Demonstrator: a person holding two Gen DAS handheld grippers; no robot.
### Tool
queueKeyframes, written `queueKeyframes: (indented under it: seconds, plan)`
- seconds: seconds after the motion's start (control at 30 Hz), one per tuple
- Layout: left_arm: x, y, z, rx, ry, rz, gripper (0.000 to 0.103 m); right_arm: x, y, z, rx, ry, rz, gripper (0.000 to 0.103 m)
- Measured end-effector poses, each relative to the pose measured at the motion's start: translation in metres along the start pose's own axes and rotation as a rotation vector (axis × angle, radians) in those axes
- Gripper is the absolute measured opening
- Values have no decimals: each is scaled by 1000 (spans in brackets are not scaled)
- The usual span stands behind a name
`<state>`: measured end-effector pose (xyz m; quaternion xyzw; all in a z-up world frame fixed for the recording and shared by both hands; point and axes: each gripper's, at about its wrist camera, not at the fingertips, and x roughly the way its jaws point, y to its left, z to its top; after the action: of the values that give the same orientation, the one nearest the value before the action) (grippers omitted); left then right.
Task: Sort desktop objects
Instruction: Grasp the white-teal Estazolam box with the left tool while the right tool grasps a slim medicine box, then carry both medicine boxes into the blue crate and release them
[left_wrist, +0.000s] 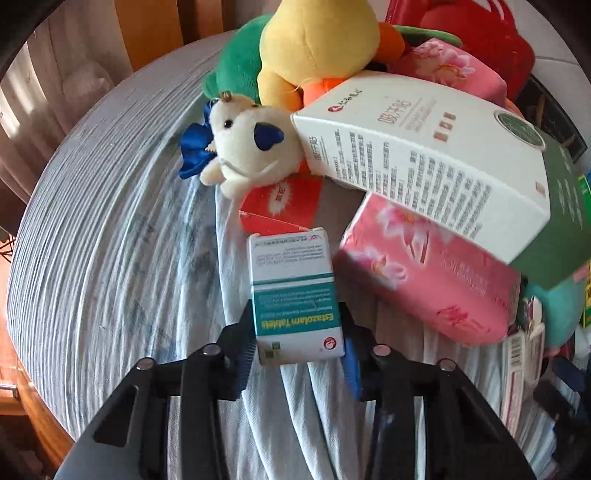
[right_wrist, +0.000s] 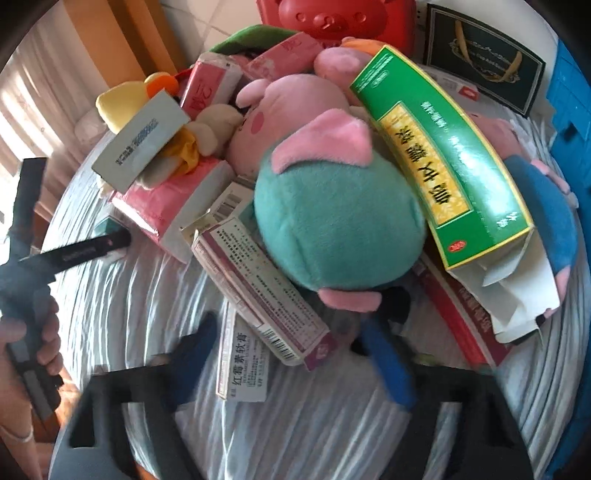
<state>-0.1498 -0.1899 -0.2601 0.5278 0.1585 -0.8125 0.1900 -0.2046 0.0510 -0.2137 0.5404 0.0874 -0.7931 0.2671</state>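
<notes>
A teal-and-white tablet box (left_wrist: 295, 295) stands on the striped cloth, between the blue pads (left_wrist: 245, 354) of my left gripper (left_wrist: 295, 314). Both pads touch its sides, so the gripper is shut on it. In the right wrist view, my right gripper (right_wrist: 291, 328) is blurred and stands open around the near end of a long maroon-and-white box (right_wrist: 258, 295). That box lies across a white box with red lettering (right_wrist: 242, 373). Gaps show between these fingers and the boxes. At that view's left edge, a hand (right_wrist: 37, 332) holds the left gripper.
A pile fills the far side: a cream plush bear (left_wrist: 251, 147), a yellow plush (left_wrist: 317, 48), a large white carton (left_wrist: 424, 158), pink tissue packs (left_wrist: 424, 280), a teal-and-pink plush (right_wrist: 340, 221) and an opened green carton (right_wrist: 443, 162). The cloth's (left_wrist: 110, 258) left part is bare, with a wooden table edge (left_wrist: 40, 406).
</notes>
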Motion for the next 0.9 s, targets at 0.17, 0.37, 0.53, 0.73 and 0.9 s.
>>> queueKeyframes:
  seconds: [0.17,0.37,0.53,0.73,0.9]
  plan:
    - [-19,-9,-25,87,1,-5,38,19,18,5,-29,11,21,61]
    - [-48,-30,-49,153,-29,-28,38,36,17,15,10,23,61,30]
    - [-78,-53,-56,190,-80,-67,38,11,22,13,-19,-23,87,17]
    - [-122,-84,-51,233,-162,-112,38,-34,18,13,-16,-102,116,17]
    - [-151,-105,-27,278,-246,-163,38,-89,0,10,16,-218,95,17]
